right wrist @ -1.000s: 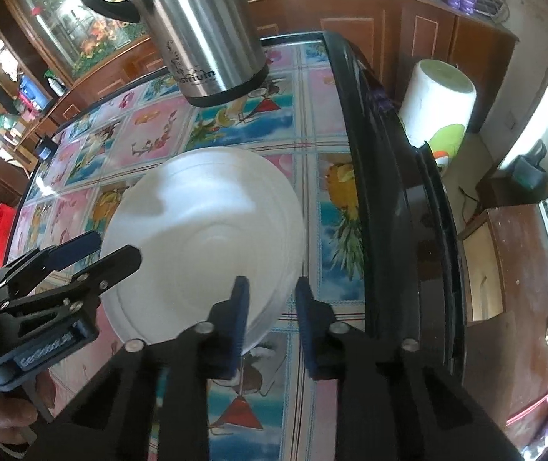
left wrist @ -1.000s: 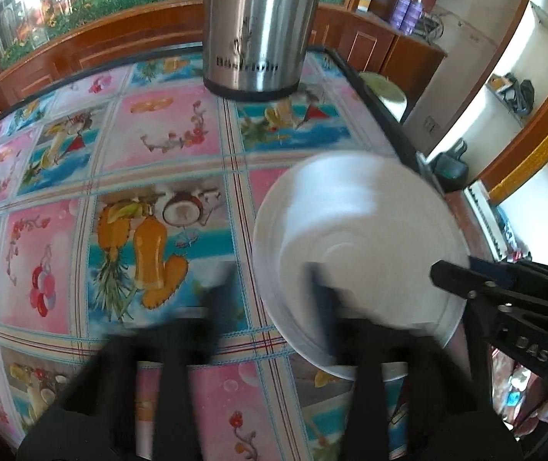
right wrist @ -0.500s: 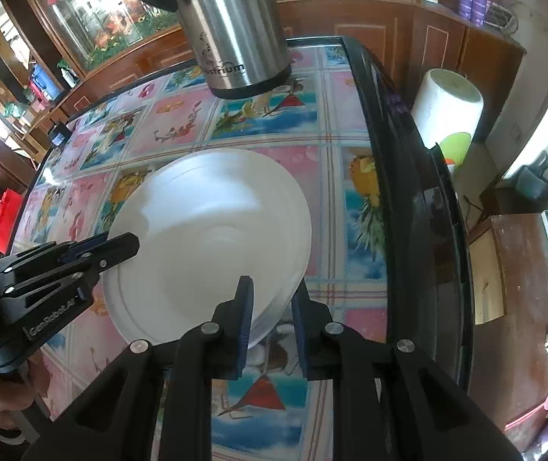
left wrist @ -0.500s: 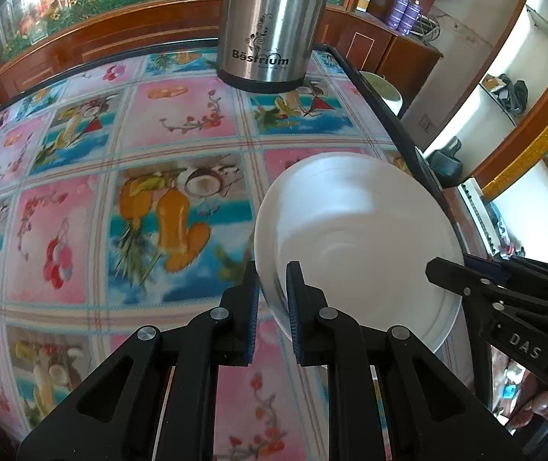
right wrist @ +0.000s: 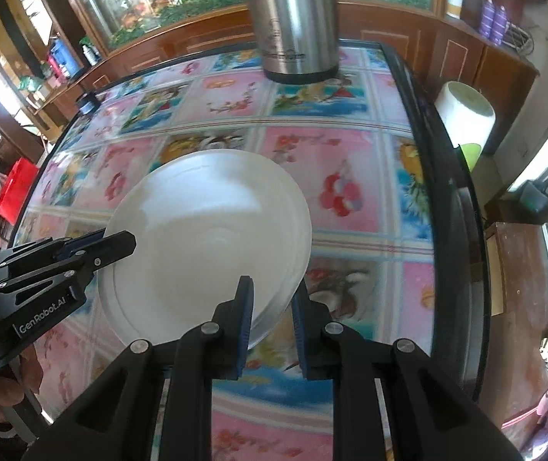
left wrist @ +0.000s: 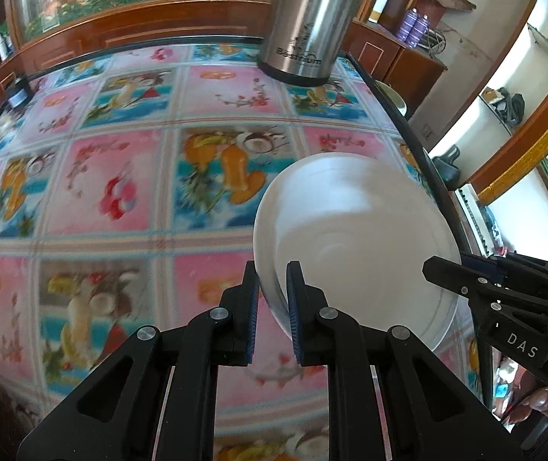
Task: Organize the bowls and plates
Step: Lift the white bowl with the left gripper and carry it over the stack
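A stack of white plates (left wrist: 354, 238) is held above the patterned tablecloth, gripped from both sides. My left gripper (left wrist: 272, 299) is shut on the stack's left rim. My right gripper (right wrist: 272, 303) is shut on its right rim. The stack also shows in the right wrist view (right wrist: 205, 246). The right gripper appears at the right of the left wrist view (left wrist: 466, 280), and the left gripper at the left of the right wrist view (right wrist: 93, 249). I see no bowls.
A tall steel thermos (left wrist: 308, 19) stands at the far side of the table (left wrist: 82, 176); it also shows in the right wrist view (right wrist: 297, 19). The table's black right edge (right wrist: 450, 207) runs close by. A white bin (right wrist: 466, 115) stands beyond it.
The left gripper shut on the plates' rim. Both grippers lifted the stack and moved it back from the thermos, toward the table's near side.
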Demonstrator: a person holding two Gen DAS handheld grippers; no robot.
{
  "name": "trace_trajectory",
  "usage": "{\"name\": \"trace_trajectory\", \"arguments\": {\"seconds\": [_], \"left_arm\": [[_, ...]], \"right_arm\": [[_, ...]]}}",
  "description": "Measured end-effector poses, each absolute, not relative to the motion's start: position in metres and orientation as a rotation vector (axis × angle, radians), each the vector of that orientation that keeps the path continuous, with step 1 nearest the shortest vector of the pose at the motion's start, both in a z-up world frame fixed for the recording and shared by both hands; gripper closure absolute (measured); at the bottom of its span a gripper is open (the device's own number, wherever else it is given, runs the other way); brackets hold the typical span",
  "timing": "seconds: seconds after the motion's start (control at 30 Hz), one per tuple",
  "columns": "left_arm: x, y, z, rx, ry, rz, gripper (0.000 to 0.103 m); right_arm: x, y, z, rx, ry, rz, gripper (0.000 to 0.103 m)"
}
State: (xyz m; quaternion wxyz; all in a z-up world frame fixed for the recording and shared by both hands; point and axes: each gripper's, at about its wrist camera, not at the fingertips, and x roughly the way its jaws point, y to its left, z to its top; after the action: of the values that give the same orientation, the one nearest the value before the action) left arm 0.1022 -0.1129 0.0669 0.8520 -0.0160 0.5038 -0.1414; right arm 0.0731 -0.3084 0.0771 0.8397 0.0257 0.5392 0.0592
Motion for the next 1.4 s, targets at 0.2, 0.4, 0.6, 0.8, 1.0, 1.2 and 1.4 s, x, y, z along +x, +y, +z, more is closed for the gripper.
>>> {"name": "trace_trajectory", "arguments": {"seconds": [0.2,0.4,0.6,0.8,1.0,1.2,1.4], "left_arm": [[0.077,-0.081,0.071,-0.041,1.044,-0.260,0.090],[0.054,-0.043,0.071,-0.073,1.033,-0.220,0.090],[0.032,-0.003,0.077,-0.097,1.010,-0.178,0.090],[0.012,0.032,0.086,-0.116,0.983,-0.144,0.090],[-0.006,0.065,0.093,-0.132,0.958,-0.106,0.090],[-0.021,0.090,0.101,-0.155,0.935,-0.074,0.090],[-0.032,0.110,0.106,-0.178,0.916,-0.055,0.090]], "right_arm": [[0.055,-0.275,0.080,0.035,1.132,0.169,0.084],[0.043,-0.241,0.082,0.018,1.126,0.219,0.084],[0.032,-0.202,0.084,-0.014,1.116,0.269,0.083],[0.026,-0.168,0.085,-0.040,1.111,0.312,0.082],[0.019,-0.134,0.088,-0.073,1.099,0.360,0.081],[0.013,-0.106,0.096,-0.104,1.078,0.400,0.081],[0.008,-0.084,0.102,-0.130,1.065,0.427,0.081]]}}
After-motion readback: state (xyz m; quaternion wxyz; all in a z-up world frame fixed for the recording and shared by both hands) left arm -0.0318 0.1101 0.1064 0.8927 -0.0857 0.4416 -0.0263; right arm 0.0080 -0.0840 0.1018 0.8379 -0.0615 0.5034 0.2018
